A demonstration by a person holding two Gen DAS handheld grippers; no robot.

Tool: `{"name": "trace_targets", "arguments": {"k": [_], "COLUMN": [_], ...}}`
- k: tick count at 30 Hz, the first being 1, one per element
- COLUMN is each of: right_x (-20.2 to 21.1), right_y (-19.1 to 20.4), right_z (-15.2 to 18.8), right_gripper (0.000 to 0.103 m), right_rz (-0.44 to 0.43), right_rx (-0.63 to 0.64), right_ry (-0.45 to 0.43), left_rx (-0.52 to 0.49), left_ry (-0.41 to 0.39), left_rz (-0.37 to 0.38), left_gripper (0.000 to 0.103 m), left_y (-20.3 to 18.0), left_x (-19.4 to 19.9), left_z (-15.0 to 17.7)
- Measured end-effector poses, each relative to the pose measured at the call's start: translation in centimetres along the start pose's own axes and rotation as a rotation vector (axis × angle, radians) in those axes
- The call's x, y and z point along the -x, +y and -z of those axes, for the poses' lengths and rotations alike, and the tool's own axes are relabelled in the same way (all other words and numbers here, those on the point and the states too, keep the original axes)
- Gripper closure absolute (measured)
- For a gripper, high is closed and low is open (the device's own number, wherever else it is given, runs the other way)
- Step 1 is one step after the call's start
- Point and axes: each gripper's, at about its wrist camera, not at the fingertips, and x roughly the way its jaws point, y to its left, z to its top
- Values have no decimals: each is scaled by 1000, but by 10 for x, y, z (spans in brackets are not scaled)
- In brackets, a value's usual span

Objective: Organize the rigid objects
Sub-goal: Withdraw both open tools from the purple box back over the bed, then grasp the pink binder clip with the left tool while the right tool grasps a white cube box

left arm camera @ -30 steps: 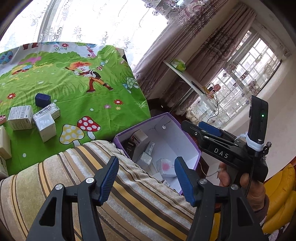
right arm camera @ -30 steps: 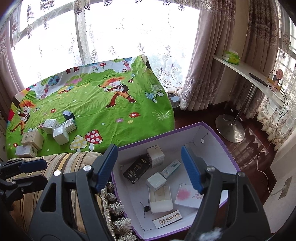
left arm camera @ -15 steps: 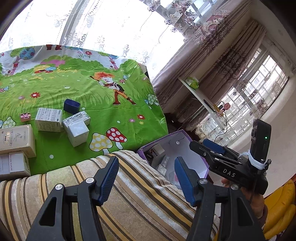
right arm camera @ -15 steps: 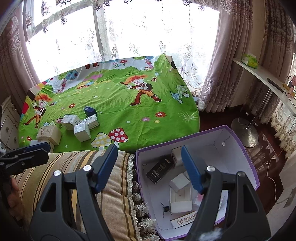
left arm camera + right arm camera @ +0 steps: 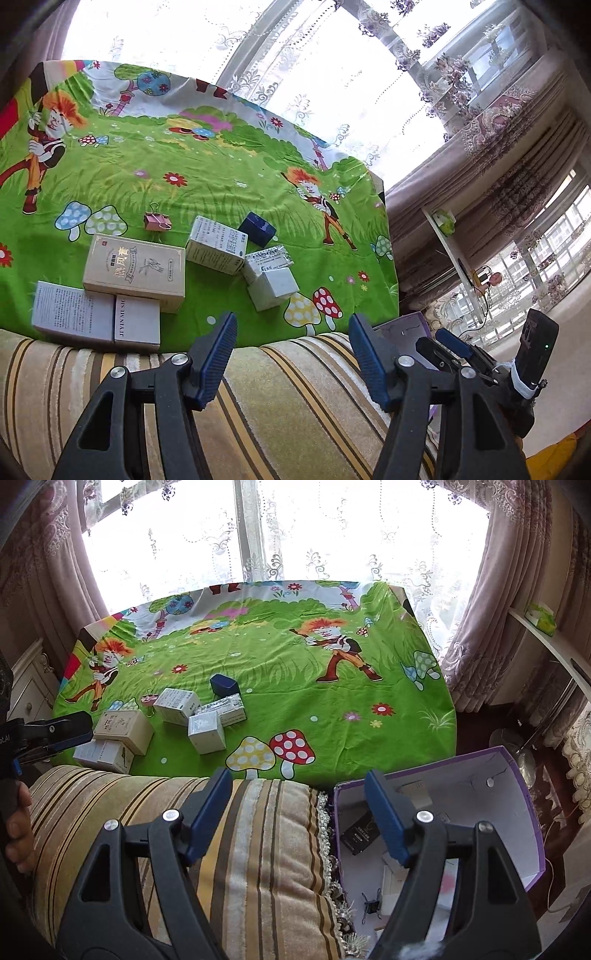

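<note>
Bright window light falls on a bed covered by a green cartoon sheet (image 5: 229, 177), and your task's things sit on it in a loose cluster: a tan box (image 5: 135, 271), two white boxes (image 5: 96, 319) touching its near edge, a printed carton (image 5: 216, 249), a dark blue box (image 5: 257, 229) just behind it, a white cube (image 5: 273, 288) and a pink binder clip (image 5: 158, 221). Off the bed's near corner, the purple bin (image 5: 517, 775) already holds several boxes.

Your left tongs (image 5: 290, 352) stand apart and empty over the striped cushion (image 5: 280, 406); your right tongs (image 5: 299, 812) are opening, with nothing between them.

Because the boxes touch, reaching for one could shove its neighbours or tip the cube. The tan box looks wide for the left tongs' present gap, so a pad may land on its lid and skid. The clip is small and flat; you may pinch the sheet with it. With both tongs close over the cushion, they may collide
</note>
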Motion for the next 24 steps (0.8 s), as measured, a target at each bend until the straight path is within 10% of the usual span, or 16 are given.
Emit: {"name": "trace_targets", "arguments": {"k": [24], "right_x": [-75], "right_y": [92], "right_z": [-49], "right_gripper": [26], "right_rz": [-83], "right_rx": [165], "right_ry": [94], "left_rx": [139], "left_ry": [26], "left_rz": [-147], "left_gripper": [40], "left_y": [77], "left_x": [-8], "left_z": [-76]}}
